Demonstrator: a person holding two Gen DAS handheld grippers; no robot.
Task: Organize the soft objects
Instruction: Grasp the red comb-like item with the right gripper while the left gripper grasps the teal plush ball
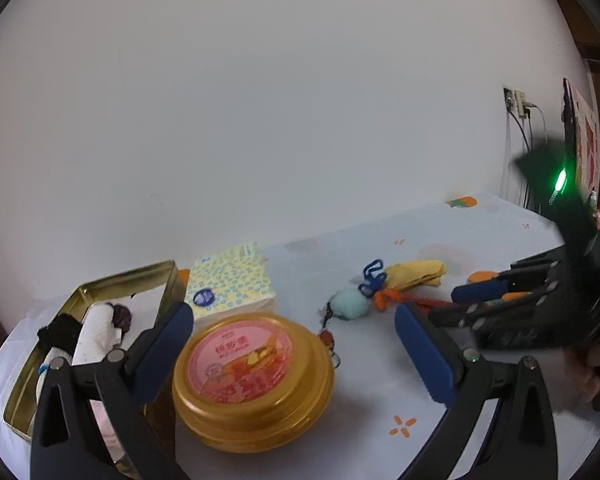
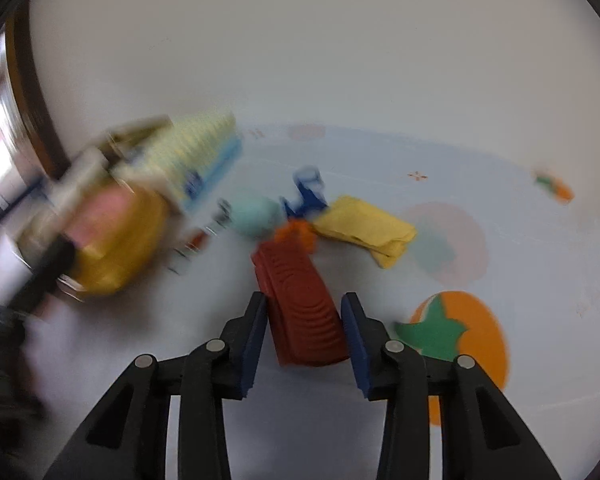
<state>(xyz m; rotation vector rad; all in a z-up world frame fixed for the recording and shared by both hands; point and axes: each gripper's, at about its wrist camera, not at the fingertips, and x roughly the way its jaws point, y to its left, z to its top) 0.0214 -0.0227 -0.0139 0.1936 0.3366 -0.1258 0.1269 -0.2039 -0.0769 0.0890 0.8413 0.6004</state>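
In the right wrist view my right gripper (image 2: 304, 320) has its jaws around a red ribbed soft object (image 2: 300, 300) that lies on the table; the pads sit at its sides. Beyond it lie a yellow folded cloth (image 2: 366, 230), a pale teal plush ball (image 2: 256, 216), and blue (image 2: 306, 192) and orange (image 2: 296, 234) bits. In the left wrist view my left gripper (image 1: 296, 336) is open and empty over a round amber container with a pink lid (image 1: 252, 376). The right gripper (image 1: 512, 300) shows at the right. A gold tin (image 1: 88, 292) at left holds white and dark soft items (image 1: 96, 332).
A yellow patterned tissue pack (image 1: 230, 284) lies behind the round container. The table has a pale blue cloth (image 1: 380, 400) with orange fruit prints (image 2: 468, 332). A white wall stands behind. Cables and a socket (image 1: 518, 106) are at the far right.
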